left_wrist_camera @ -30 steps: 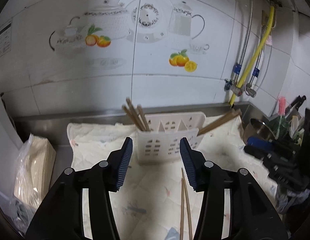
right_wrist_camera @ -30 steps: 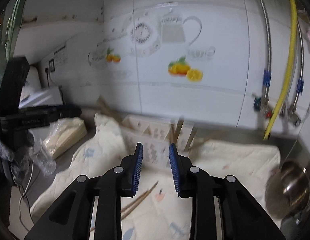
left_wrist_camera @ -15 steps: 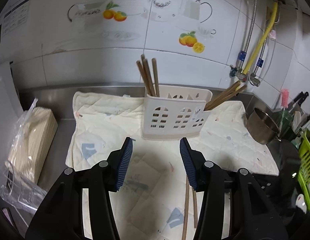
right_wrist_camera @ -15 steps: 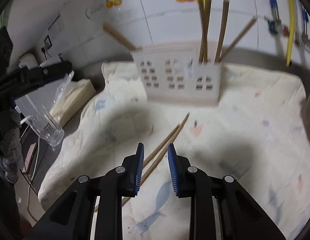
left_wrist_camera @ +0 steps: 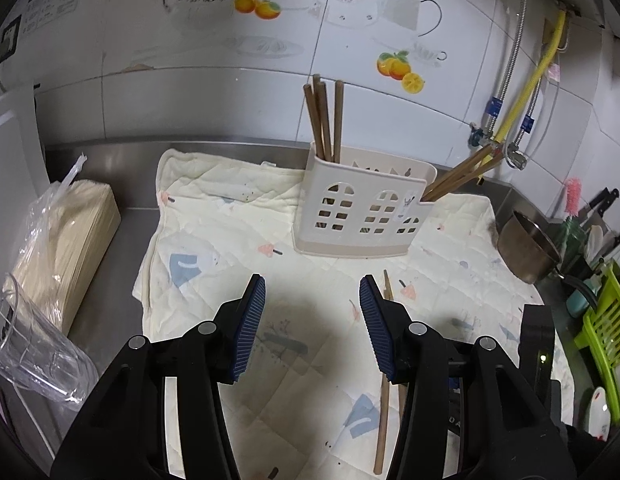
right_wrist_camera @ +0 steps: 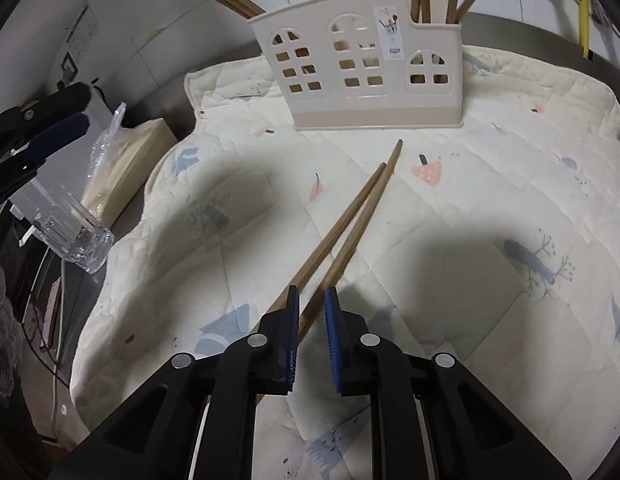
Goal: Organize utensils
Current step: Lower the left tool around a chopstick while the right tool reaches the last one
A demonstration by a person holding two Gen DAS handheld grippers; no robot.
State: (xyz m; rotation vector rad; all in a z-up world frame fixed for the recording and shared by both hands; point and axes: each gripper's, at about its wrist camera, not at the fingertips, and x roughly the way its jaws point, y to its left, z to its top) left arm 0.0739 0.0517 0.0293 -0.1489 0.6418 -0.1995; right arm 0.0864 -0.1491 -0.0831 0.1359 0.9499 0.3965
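A cream plastic utensil holder with window cut-outs stands on a quilted cloth; it also shows in the right wrist view. Several wooden chopsticks stand in its left end and right end. Two loose chopsticks lie on the cloth, also seen in the left wrist view. My right gripper hangs just over their near ends, jaws narrowly apart, one stick between the pads. My left gripper is open and empty above the cloth.
A bagged stack of paper and a clear plastic cup sit left of the cloth. A metal pot and a green rack are at the right. Tiled wall and pipes stand behind.
Both grippers have pulled back and tilted down. The right gripper has dropped toward the two loose chopsticks, now over their near ends. The left gripper stays open.
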